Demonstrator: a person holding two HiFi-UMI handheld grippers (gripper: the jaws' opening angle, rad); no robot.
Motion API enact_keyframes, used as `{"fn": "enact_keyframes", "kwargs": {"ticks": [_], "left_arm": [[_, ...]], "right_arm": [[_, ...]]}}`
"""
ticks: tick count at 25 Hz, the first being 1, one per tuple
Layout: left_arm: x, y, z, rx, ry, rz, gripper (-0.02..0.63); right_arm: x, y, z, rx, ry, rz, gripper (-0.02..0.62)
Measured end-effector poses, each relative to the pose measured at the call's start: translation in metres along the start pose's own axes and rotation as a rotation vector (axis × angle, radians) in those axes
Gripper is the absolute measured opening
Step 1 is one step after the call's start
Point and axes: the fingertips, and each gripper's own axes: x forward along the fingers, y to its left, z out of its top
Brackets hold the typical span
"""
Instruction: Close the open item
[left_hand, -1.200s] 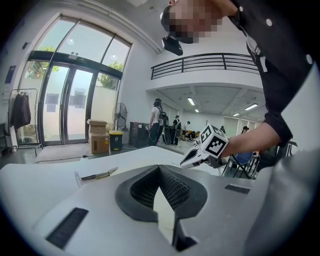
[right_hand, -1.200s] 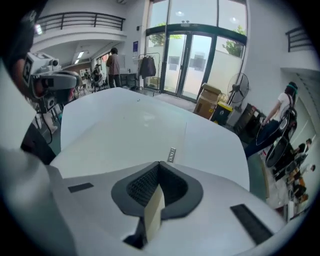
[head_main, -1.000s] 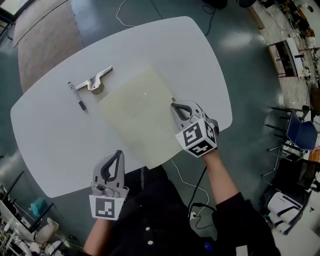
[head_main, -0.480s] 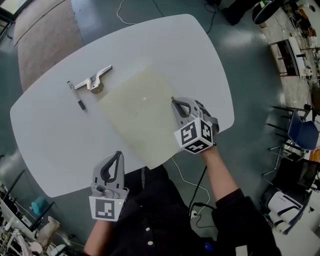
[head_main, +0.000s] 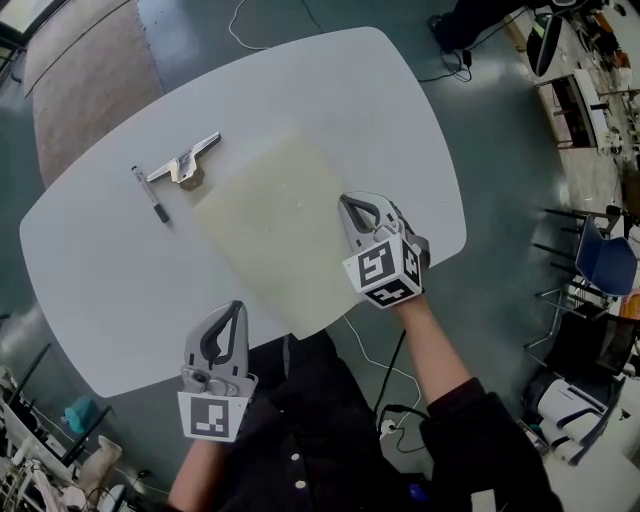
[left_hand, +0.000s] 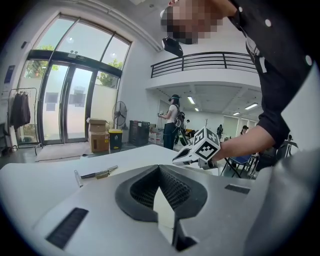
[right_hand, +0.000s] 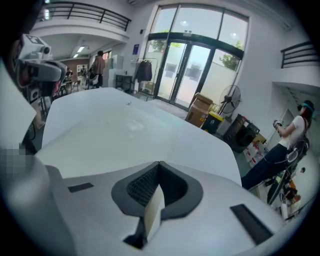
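A silver metal hinged tool (head_main: 183, 160) lies open at the table's far left, with a dark pen (head_main: 150, 192) beside it. Both show small in the left gripper view, the tool (left_hand: 100, 173) and the pen (left_hand: 77, 178). My right gripper (head_main: 343, 199) is shut and empty, its tips over the right edge of a cream mat (head_main: 270, 225). My left gripper (head_main: 236, 306) is shut and empty near the table's front edge, well short of the tool. In their own views both the left gripper (left_hand: 160, 168) and the right gripper (right_hand: 159, 164) show jaws pressed together.
The white oval table (head_main: 100, 260) carries only the mat, tool and pen. A white cable (head_main: 370, 360) hangs off the near edge by the person's body. Chairs and equipment (head_main: 600, 260) stand on the floor to the right.
My right gripper has drifted slightly up and to the left over the mat's right edge. The left gripper, tool and pen stay where they were.
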Motion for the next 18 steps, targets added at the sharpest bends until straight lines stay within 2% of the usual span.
{"fn": "enact_keyframes", "kwargs": {"ticks": [3,7,14,18], "left_arm": [[-0.001,0.002,0.005,0.003,-0.013,0.003,0.015],[-0.003,0.002,0.006,0.004,-0.013,0.002,0.015],[-0.004,0.003,0.009,0.001,-0.022,0.002,0.015],[-0.005,0.005,0.007,-0.001,-0.017,0.002,0.015]], "right_arm": [[-0.007,-0.002,0.008,0.047,-0.039,-0.009,0.025],[-0.015,0.004,0.013,0.057,-0.065,-0.007,0.025],[-0.025,0.050,0.023,-0.051,-0.092,0.004,0.026],[-0.013,0.059,0.021,-0.089,-0.094,-0.009,0.026]]}}
